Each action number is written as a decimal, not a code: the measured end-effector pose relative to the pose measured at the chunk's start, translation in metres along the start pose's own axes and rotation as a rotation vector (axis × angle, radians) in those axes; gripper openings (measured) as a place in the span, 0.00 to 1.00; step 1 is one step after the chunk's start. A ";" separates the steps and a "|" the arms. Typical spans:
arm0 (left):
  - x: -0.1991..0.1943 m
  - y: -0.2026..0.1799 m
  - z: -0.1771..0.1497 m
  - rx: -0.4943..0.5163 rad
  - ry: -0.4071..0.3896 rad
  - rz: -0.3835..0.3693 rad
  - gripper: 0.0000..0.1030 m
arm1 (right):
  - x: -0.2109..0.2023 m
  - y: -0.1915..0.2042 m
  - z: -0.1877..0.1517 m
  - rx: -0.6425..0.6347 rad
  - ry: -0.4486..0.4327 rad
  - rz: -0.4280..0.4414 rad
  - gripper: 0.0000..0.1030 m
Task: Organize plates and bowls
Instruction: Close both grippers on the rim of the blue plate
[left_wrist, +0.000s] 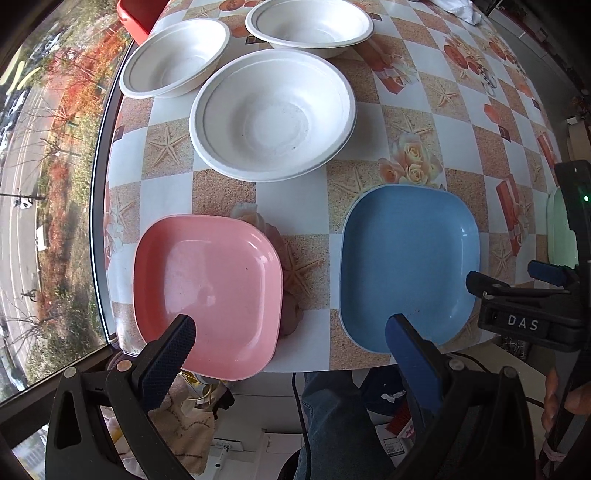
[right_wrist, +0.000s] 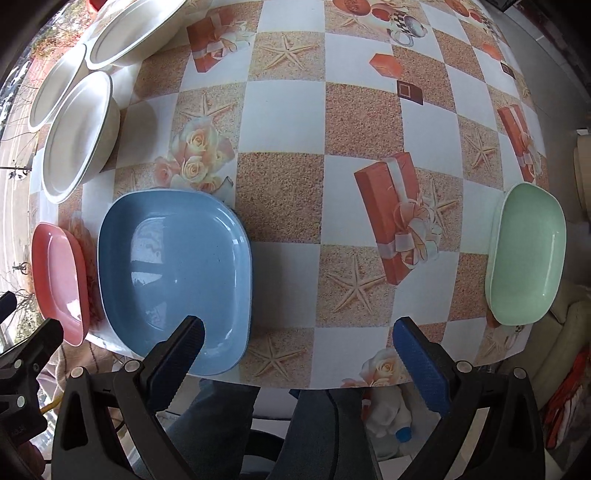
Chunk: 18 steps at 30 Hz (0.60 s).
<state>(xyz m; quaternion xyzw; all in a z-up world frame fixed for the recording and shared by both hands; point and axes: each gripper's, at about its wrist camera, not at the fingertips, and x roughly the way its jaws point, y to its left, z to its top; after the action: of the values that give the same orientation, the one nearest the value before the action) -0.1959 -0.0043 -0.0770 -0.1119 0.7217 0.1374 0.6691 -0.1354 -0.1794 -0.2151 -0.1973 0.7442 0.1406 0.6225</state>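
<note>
A: How far along are we? As we read it, nothing is sorted yet. No plate sits on another plate and no bowl is nested in another, so the whole job is still ahead of us.

B: Agreed. Let's count. Plates first: the pink plate (left_wrist: 207, 295) at the near left edge of the table (left_wrist: 436, 110), the blue plate (left_wrist: 408, 266) to its right and apart from it, and the green plate (right_wrist: 526, 254) well off at the near right edge. Three.

A: And three bowls, all white, grouped at the far left: the nearest bowl (left_wrist: 273, 114), the left bowl (left_wrist: 173, 57) beside it, and the far bowl (left_wrist: 308, 24) behind. From the right wrist view their rims look close enough to touch, though the lens bends that corner too much for us to be sure.

B: What about our claws?

A: The left gripper (left_wrist: 290, 328) is spread wide and holds nothing; it hovers at the near edge, one finger over the pink plate, the other over the blue. The right gripper (right_wrist: 299, 330) is just as wide and empty, its left finger over the blue plate's near rim.

B: So we'd judge three plates to stack and three bowls to nest, all left to do
</note>
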 end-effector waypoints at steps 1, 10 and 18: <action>0.001 0.000 -0.001 -0.001 0.002 0.002 1.00 | 0.008 0.001 0.002 0.001 0.011 -0.005 1.00; 0.020 -0.025 0.011 0.031 0.021 0.040 1.00 | 0.031 -0.007 -0.008 -0.072 0.007 -0.099 1.00; 0.033 -0.070 0.038 0.095 -0.010 0.043 1.00 | 0.023 -0.055 -0.023 -0.030 0.000 -0.113 1.00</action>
<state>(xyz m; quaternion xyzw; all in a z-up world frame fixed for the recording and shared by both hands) -0.1392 -0.0562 -0.1153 -0.0637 0.7262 0.1181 0.6742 -0.1332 -0.2416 -0.2312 -0.2485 0.7296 0.1162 0.6264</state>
